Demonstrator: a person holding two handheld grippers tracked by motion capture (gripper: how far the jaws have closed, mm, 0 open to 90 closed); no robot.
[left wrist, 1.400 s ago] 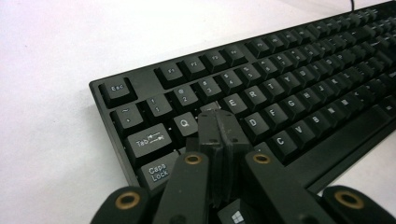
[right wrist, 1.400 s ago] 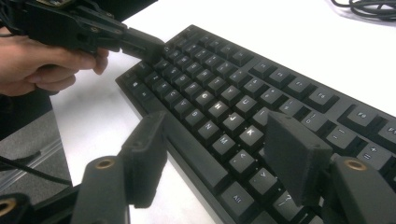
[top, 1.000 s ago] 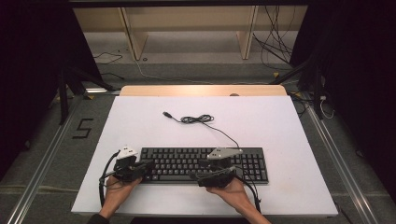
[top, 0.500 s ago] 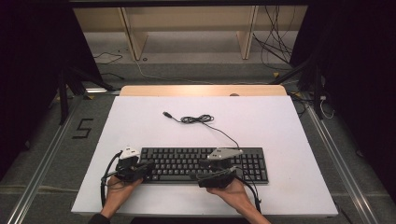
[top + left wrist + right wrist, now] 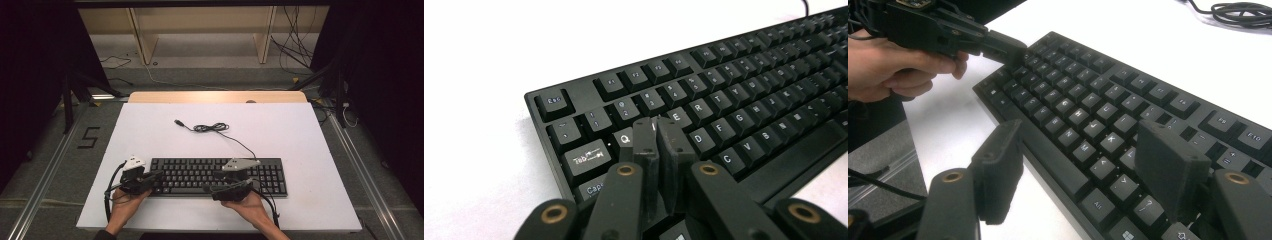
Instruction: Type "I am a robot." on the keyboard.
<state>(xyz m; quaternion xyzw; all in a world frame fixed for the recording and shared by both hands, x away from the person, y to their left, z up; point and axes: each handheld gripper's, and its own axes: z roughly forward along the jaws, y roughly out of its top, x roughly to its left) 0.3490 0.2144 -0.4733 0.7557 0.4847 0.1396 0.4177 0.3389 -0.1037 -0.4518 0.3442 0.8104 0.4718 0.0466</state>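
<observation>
Black keyboard (image 5: 217, 176) lies on the near half of the white table (image 5: 300, 130), long side toward the person, its cable (image 5: 212, 128) looping away to a loose plug end on bare tabletop.

Left gripper (image 5: 657, 131): jaws pressed together but for a thin slit, nothing between them, tips down over the W key area; they have just been easing apart a hair. Whether the tips touch the keycap cannot be told; the jaws themselves hide the key. In the high view this gripper (image 5: 152, 176) sits at the keyboard's left end, left hand (image 5: 125, 205) under it.

Right gripper (image 5: 1088, 155): jaws spread wide, gripping nothing, over the keyboard's near edge around the lower rows. Right hand (image 5: 250, 207) runs off the bottom edge with its forearm. Key legends past the middle blur out in both gripper views.

Surface: plain white board, a wooden strip (image 5: 217, 97) along its far edge. Room: grey carpet floor, metal rails (image 5: 45, 165) beside the table, a "5" marked on the floor (image 5: 89, 137), pale shelving (image 5: 200, 30) and trailing wires behind, dark to either side.
</observation>
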